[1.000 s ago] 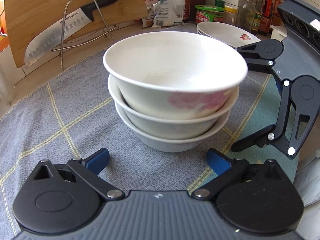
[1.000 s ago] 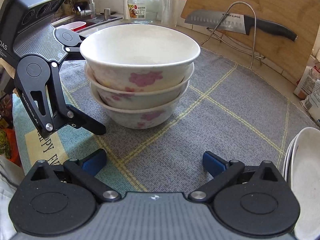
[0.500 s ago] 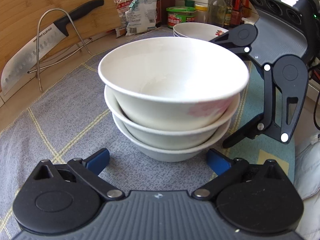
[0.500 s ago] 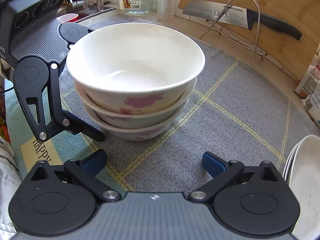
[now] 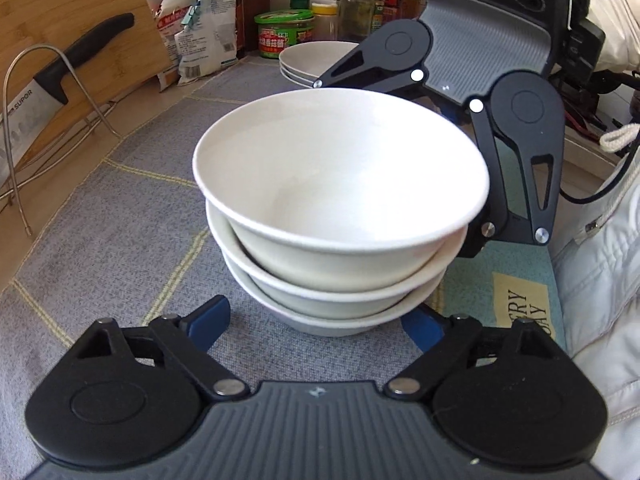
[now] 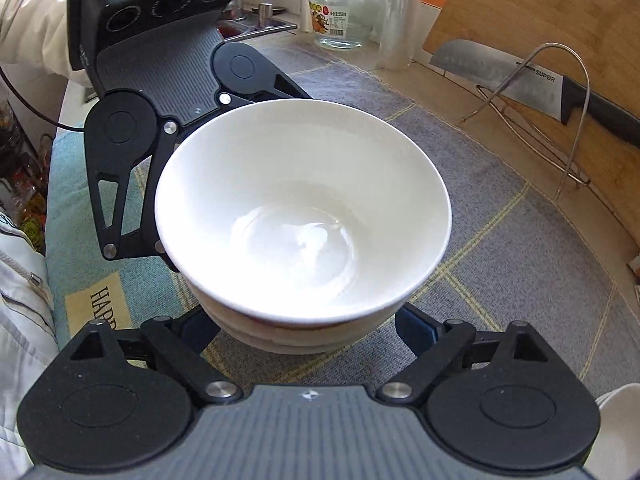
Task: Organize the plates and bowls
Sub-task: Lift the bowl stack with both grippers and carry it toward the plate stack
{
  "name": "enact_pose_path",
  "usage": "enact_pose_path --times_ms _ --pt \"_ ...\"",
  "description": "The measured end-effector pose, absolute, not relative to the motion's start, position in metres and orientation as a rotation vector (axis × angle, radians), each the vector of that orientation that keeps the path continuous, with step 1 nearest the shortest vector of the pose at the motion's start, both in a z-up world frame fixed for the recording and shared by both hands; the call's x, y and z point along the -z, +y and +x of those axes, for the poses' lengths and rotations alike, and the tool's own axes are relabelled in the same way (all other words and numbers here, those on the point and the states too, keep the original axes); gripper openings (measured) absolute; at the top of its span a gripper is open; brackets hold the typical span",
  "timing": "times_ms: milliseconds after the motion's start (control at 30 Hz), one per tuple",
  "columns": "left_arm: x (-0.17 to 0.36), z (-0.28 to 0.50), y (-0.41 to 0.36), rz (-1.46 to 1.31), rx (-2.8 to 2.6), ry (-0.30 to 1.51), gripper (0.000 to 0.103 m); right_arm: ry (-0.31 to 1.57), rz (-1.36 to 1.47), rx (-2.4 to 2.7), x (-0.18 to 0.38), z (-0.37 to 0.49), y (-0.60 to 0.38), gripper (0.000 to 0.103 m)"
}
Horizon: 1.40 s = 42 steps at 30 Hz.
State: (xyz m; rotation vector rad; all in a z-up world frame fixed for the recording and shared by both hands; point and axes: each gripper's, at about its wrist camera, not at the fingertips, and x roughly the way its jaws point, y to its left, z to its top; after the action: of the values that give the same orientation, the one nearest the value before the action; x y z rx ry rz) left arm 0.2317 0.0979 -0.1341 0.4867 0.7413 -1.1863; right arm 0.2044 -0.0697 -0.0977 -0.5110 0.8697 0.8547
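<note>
Bowls nested three deep (image 5: pixel 340 216) sit between my left gripper (image 5: pixel 316 320) fingers, at twelve o'clock from it on the grey mat (image 5: pixel 120 216). Both sets of jaws are closing around the lowest bowl, pads not yet pressing. My right gripper (image 6: pixel 308 332) faces it from the opposite side. Uneven squeezing could tip the stack or slide it toward the plates (image 5: pixel 308 60) at twelve o'clock.

Both grippers: black linkage arms, silver screws, blue pads (image 5: pixel 208 322), ribbed grey bodies; white puffy jacket sleeve (image 5: pixel 612 12) at 1 o'clock.
</note>
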Motion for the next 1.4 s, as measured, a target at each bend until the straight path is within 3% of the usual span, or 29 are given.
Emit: enact_pose_path --times_ms 233,367,1400 --pt "0.132 0.239 0.095 0.487 1.239 0.758 0.087 0.888 -0.551 -0.907 0.097 0.206 -0.070 0.084" --pt "0.133 0.241 0.096 0.489 1.261 0.771 0.083 0.893 -0.554 -0.914 0.097 0.206 -0.070 0.084" --pt "0.126 0.244 0.088 0.510 1.253 0.787 0.083 0.902 -0.553 -0.924 0.085 0.207 -0.075 0.084"
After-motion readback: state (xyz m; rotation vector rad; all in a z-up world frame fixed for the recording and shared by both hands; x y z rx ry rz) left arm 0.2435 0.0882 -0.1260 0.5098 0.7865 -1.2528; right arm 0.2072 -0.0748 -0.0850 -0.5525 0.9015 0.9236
